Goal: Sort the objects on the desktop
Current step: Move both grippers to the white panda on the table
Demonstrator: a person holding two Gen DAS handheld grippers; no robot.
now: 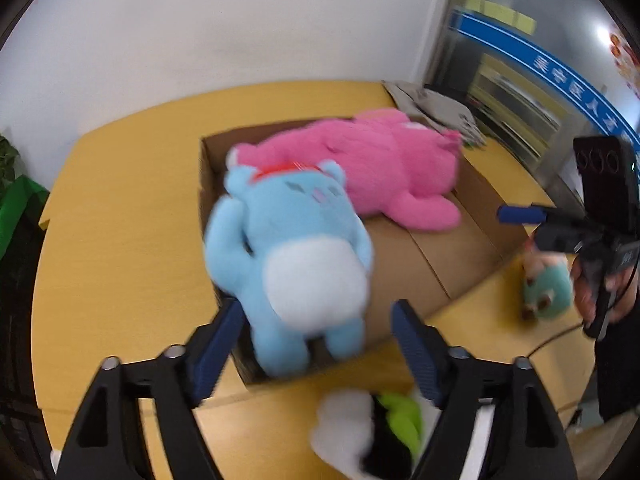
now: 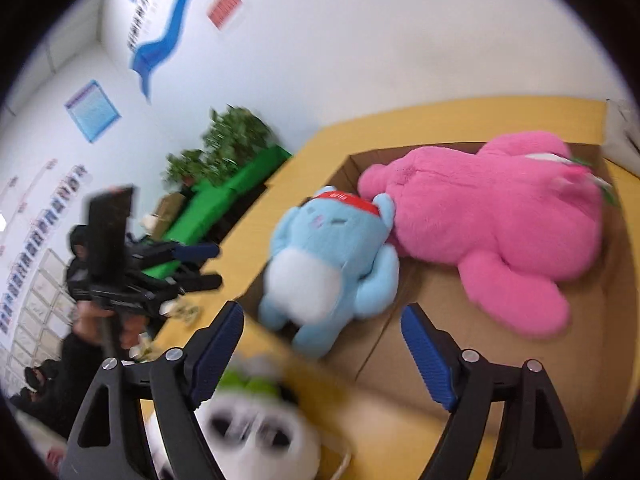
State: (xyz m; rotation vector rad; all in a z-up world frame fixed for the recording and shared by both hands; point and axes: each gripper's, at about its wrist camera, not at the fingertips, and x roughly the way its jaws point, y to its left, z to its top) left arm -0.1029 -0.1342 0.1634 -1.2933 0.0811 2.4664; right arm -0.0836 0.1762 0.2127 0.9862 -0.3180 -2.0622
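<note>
Two unreadable wall signs

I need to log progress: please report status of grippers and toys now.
Left gripper and right gripper open, empty. Light blue plush bear lies in brown cardboard box against pink plush toy. Nothing blocking.

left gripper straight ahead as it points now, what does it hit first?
Most likely the blue plush, lying between the open left gripper fingers' line at the cardboard box near edge. Depth is blurry.

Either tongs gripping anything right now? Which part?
Nothing held. Left tongs and right tongs both stand open; the blue plush sits between neither set of pads, lying over the cardboard box edge.
</note>
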